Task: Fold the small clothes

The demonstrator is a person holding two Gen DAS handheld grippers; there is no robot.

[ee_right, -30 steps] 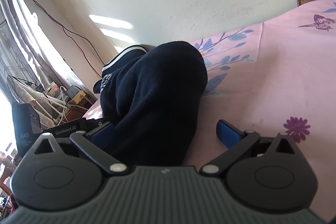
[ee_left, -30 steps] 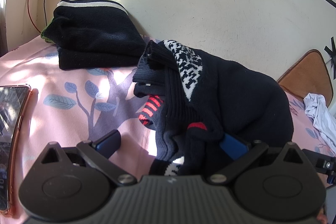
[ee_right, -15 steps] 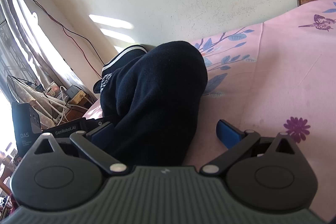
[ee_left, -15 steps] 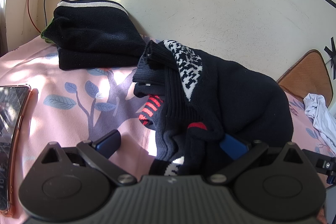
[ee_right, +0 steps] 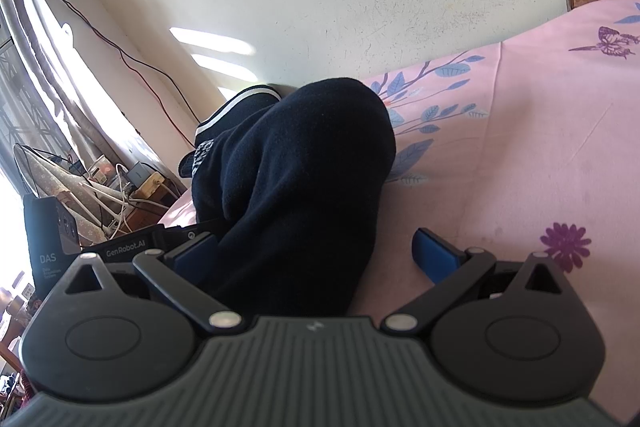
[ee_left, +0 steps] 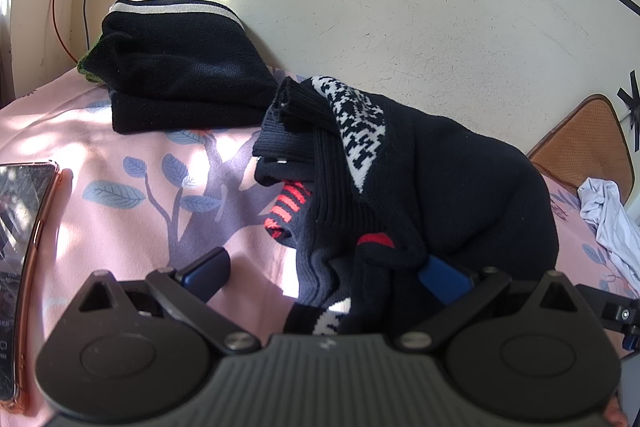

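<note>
From my left camera I see the left gripper (ee_left: 326, 267) with its blue-padded fingers (ee_left: 208, 267) spread wide, low over the pink bedsheet printed with blue leaves (ee_left: 132, 163). The heap of black knitted socks with red stripes and a white checked band (ee_left: 384, 187) lies on the bed between those fingers; the right pad is half buried under a black fold, the left pad stands clear of the cloth, so nothing is pinched.

From my right camera the right gripper (ee_right: 320, 255) also has its fingers (ee_right: 436, 255) set wide. The same dark sock heap (ee_right: 304, 179) bulges up between them, lying against the left pad and apart from the right one, which sits over bare sheet near a purple printed flower (ee_right: 564, 243).

Behind the heap, by the cream wall (ee_left: 400, 7), sits a folded stack of black garments with a white-striped hem (ee_left: 176, 67), close to the heap; I cannot tell if they touch. A phone in an orange-rimmed case (ee_left: 24, 267) lies at the left edge of the bed. To the right are a crumpled white cloth (ee_left: 608, 211) and a brown woven cushion (ee_left: 584, 147). A red cable (ee_right: 132, 59) runs down the wall.
</note>
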